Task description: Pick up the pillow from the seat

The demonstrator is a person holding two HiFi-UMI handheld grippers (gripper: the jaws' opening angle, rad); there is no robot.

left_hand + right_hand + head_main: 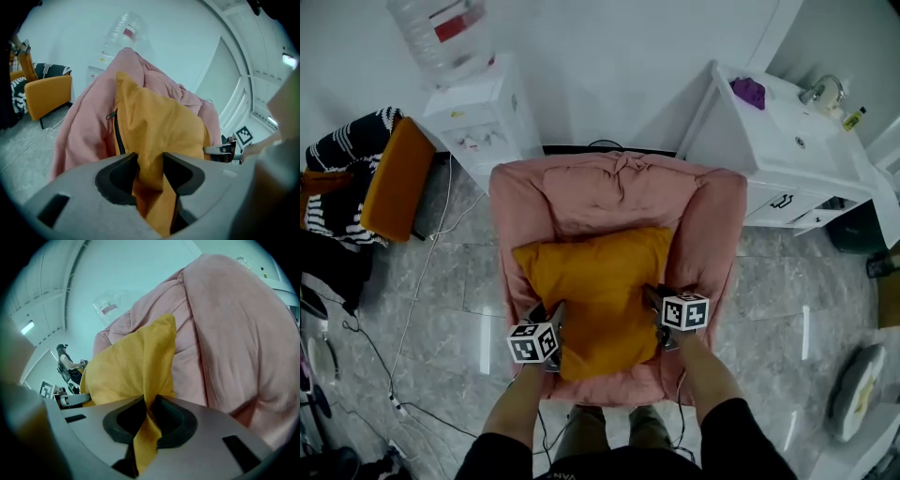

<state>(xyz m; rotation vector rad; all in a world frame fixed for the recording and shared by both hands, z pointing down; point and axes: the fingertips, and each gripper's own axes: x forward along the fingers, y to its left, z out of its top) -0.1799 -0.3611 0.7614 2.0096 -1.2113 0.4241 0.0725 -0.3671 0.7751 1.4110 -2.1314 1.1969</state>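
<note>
An orange-yellow pillow lies on the seat of a pink armchair, leaning toward its backrest. My left gripper is at the pillow's near left edge and my right gripper at its near right edge. In the left gripper view the jaws pinch a thick fold of pillow fabric, with its black zipper to the left. In the right gripper view the jaws are shut on a thin corner of the pillow, with the pink armrest to the right.
A white water dispenser stands behind the armchair at the left, with an orange chair beside it. A white sink cabinet stands at the back right. Cables run over the grey floor on the left.
</note>
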